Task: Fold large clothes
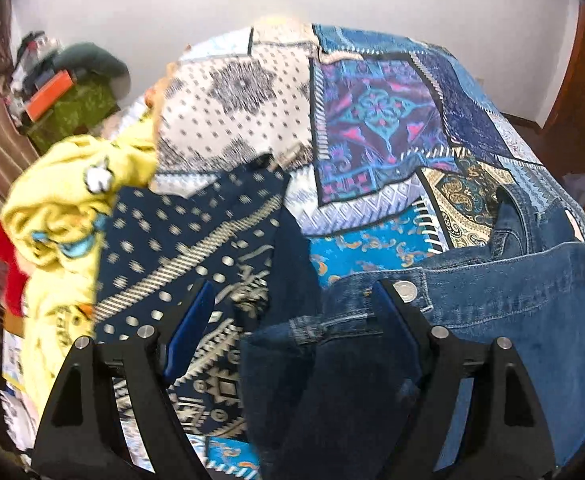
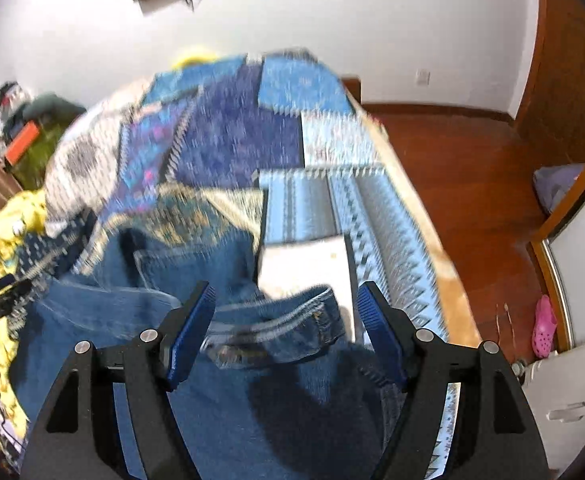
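The blue jeans point(image 1: 512, 320) lie on the near part of the bed, spread over the patchwork bedspread point(image 1: 372, 120), with the waistband and its silver metal button point(image 1: 405, 291) toward the left wrist camera; any lettering on the button is too small to read, and no label or brand can be made out on the denim. In the right wrist view the jeans point(image 2: 220, 420) fill the lower middle, their waistband point(image 2: 276, 332) bunched and blurred. The left gripper point(image 1: 292, 312) stands wide open over the darker inner folds of the denim at the waist, its right blue pad just beside the button; whether the pads touch the cloth cannot be told. The right gripper point(image 2: 286, 316) is also spread wide, the waistband lying between its two blue pads without being pinched. To the left of the jeans lies a navy cloth with pale dots and bands point(image 1: 196, 248), and beyond it a yellow garment point(image 1: 72, 200) heaped at the bed's left edge, with something red point(image 1: 8, 264) beside it. In the right wrist view a wooden floor point(image 2: 472, 184) runs along the bed's right side, with a pink clog point(image 2: 543, 326) near a white cabinet point(image 2: 584, 280).
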The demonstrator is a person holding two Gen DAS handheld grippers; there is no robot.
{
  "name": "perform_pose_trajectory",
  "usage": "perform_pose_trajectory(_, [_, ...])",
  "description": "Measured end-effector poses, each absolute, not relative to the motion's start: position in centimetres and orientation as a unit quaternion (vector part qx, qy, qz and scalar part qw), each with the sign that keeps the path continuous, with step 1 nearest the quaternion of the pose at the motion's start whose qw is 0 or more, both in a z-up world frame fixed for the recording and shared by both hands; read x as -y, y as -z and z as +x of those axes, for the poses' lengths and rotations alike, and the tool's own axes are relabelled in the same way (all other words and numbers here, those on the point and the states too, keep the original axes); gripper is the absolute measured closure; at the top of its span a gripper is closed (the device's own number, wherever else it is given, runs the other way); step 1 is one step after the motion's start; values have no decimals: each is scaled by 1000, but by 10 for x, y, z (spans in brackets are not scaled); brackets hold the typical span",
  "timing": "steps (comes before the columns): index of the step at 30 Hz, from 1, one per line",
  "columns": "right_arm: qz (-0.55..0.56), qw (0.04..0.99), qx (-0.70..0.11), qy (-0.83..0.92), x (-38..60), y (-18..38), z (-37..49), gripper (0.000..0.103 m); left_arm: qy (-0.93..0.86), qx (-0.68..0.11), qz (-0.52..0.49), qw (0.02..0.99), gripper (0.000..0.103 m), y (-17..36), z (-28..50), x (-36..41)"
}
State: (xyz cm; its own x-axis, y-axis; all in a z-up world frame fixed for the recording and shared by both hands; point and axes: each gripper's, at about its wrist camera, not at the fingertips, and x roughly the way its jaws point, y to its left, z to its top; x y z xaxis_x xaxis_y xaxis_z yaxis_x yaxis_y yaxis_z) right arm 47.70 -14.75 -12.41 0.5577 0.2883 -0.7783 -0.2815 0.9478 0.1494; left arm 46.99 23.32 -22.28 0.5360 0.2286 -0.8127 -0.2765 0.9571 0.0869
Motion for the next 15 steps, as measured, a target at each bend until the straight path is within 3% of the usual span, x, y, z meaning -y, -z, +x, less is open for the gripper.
perform_pose_trajectory(6, [-27, 887, -423, -183, 134, 107, 446, 33, -115, -432, -26, 894, 23, 194, 434, -221])
perform_pose_trajectory(15, [-56, 866, -421, -265, 73, 125, 378, 33, -34, -414, -29, 909, 22, 174, 372, -177])
